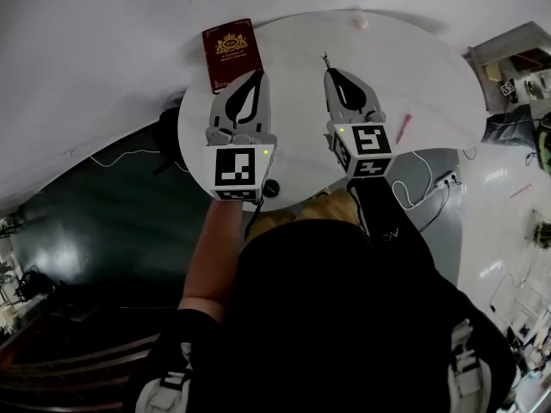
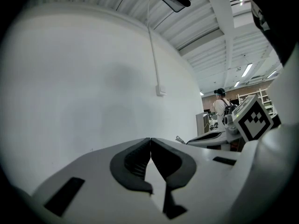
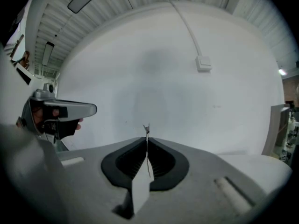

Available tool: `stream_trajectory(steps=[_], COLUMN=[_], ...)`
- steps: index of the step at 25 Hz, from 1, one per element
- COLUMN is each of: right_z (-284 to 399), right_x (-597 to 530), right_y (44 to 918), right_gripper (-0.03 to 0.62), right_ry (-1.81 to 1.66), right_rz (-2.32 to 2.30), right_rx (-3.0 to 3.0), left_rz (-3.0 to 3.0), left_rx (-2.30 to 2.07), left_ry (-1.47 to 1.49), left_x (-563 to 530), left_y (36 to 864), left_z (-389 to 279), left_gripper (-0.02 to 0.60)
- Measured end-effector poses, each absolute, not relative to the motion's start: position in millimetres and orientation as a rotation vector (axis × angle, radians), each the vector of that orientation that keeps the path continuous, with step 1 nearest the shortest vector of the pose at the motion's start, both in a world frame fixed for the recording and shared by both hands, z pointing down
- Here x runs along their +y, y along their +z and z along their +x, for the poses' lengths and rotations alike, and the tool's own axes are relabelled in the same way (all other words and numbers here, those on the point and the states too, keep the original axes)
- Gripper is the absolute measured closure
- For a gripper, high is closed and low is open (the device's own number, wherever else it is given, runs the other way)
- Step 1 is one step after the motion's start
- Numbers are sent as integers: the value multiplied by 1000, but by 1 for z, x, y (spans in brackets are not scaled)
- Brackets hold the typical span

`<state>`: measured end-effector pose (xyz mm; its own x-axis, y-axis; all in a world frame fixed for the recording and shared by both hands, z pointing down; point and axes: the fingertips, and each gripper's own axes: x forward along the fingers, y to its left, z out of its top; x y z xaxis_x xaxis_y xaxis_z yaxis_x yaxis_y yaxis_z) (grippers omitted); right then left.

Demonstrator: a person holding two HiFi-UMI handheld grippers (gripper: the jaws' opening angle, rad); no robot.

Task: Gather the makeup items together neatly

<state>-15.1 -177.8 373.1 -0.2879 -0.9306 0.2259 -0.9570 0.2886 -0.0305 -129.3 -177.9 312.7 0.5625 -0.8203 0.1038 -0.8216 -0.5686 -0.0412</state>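
Note:
A round white table (image 1: 430, 76) carries a dark red booklet-like box (image 1: 231, 54) at its far left. A small pale pink item (image 1: 362, 23) lies at its far edge and a pink pencil (image 1: 403, 127) at its right. My left gripper (image 1: 256, 73) hovers over the table's left part, shut and empty (image 2: 150, 139). My right gripper (image 1: 328, 70) hangs beside it, shut on a thin flat metal tool (image 3: 142, 181). The tool's pointed tip (image 1: 325, 58) pokes out past the jaws. Both gripper views face a plain white wall.
A small black round thing (image 1: 271, 188) sits at the table's near edge. Cables (image 1: 422, 175) trail on the floor to the right, near shelving (image 1: 516, 58). Dark floor (image 1: 95, 222) lies to the left. A person (image 2: 219, 104) stands far off by shelves.

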Motion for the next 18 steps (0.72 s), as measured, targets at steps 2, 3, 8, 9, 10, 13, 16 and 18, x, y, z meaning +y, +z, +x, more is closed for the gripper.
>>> stream_trajectory(steps=[2,3,8,9,10,13,16,18], right_z=[-14,-14,-22,-23,-25,-24,-18,-16], right_x=[-188,-192,-200,-199,-198,-200,-204,-205], right_y=[391,407,504,522,538,580,608,620], right_gripper=[579,579,578,578,579,578,577,577], right_ry=[322,385,611,633,649,688,743,782], right_rz=[1753,1740,1632,1608,1586,1547,1542,1546], right_rx=[-2357,-2337,-2211,-2185,-2160,-2079,-1992,-1951], left_rz=[2779,2783,2745,2740,2732,2686,2655,2646], left_rx=[-1491,-1515,-1558,-1562,-1568,-1580,-1618,-1635], left_ry=[202,226,269,263,259,257,355,383], left_x=[-181,-182,-188,-189,-189,-189,-189,-189], left_y=[316,318,330,333,335,343,354,358], left_z=[-131,-133,-140,-141,-143,-147,-156,-160], left_gripper=[571,572,571,572,571,571,571,572])
